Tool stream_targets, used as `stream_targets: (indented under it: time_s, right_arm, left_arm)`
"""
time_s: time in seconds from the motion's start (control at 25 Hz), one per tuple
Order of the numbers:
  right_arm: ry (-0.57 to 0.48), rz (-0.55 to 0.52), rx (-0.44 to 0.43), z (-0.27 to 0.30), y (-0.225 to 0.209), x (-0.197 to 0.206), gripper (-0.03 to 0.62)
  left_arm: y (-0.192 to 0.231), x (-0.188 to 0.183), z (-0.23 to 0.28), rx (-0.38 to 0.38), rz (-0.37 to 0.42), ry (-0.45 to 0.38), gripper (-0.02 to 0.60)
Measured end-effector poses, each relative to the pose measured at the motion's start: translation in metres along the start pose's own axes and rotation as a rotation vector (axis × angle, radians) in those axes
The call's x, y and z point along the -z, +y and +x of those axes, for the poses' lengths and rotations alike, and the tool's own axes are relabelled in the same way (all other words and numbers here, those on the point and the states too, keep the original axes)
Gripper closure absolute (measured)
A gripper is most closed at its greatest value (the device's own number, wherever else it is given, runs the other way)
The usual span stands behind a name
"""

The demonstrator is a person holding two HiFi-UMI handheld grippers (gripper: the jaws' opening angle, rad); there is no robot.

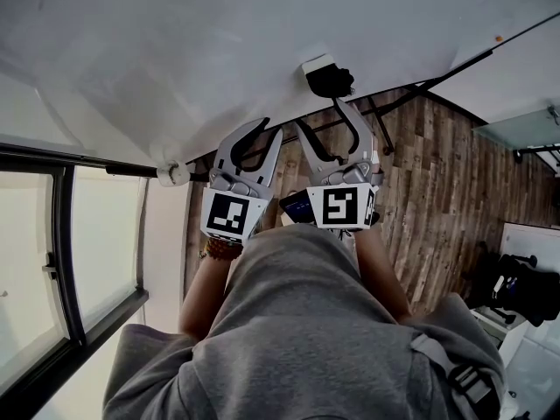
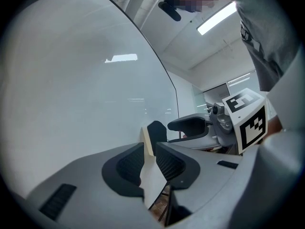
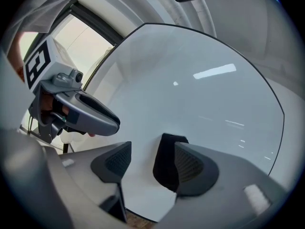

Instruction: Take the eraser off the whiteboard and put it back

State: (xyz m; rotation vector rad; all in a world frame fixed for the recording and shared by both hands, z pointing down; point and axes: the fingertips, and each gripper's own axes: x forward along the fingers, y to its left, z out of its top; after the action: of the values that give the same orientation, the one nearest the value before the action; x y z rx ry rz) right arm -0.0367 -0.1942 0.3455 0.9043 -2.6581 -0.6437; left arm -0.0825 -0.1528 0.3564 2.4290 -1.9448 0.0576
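Two hand-held grippers are up at the whiteboard (image 1: 175, 51), side by side in front of the person. The eraser (image 3: 164, 161) sits on the board face near its lower edge, dark back outward; the left gripper view shows a pale layer on the side against the board. Right hand-held gripper (image 3: 148, 162): jaws wide apart, straddling the eraser. One pad lies close against the eraser's side and the other stands clear of it, so there is no squeeze on it. The jaws line up across the eraser's narrow width, likely the only span they can take. Left hand-held gripper (image 2: 149, 163): jaws drawn to a narrow slit with nothing between them. It is held just beside its partner and off the eraser, and reads as idle. The scene fits two stages: jaws about to close and lift the eraser, or just opened after setting it back. Which one, I can't tell.
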Motion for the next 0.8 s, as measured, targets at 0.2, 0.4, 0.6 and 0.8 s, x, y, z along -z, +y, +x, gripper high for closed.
stream_targets:
  time_s: [0.2, 0.4, 0.6, 0.8]
  right_arm:
    - [0.009, 0.006, 0.017, -0.01, 0.006, -0.008, 0.299]
    - [-0.004, 0.145, 0.052, -0.024, 0.001, -0.009, 0.299]
    - [-0.005, 0.175, 0.102, -0.041, -0.001, -0.012, 0.303]
    - [-0.002, 0.21, 0.125, -0.057, 0.006, -0.015, 0.311]
  left_arm:
    - [0.0, 0.003, -0.014, 0.019, 0.007, -0.005, 0.499]
    - [-0.009, 0.001, -0.023, 0.055, -0.004, 0.001, 0.499]
    - [-0.018, -0.001, -0.031, 0.084, 0.011, -0.018, 0.5]
    - [-0.026, -0.003, -0.04, 0.105, 0.016, -0.025, 0.5]
